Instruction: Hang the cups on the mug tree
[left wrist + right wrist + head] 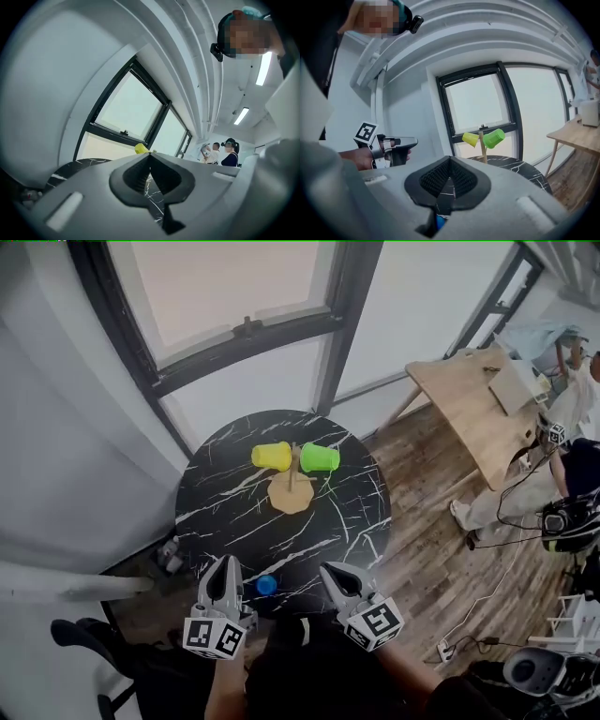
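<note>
**A:** Where do we find the mug tree?

**B:** We find the wooden mug tree upright near the middle of the round black marble table. The yellow cup hangs on its left arm and the green cup on its right arm. Each cup lies sideways, with its wider end pointing away from the post.

**A:** What else do we record on the table?

**B:** We record one small blue round item at the near edge, between the two grippers. We cannot tell from these views whether it is a cup.

**A:** How do the jaws stand?

**B:** On the left gripper we see the jaws pressed together, tip to tip, with nothing between them. The right gripper reads the same: jaws together, nothing pinched. Both grippers sit over the near edge of the table, well apart from the mug tree, and point toward it.

**A:** What lies beyond the table?

**B:** We see a dark-framed window behind it and a wooden table to the right.
</note>
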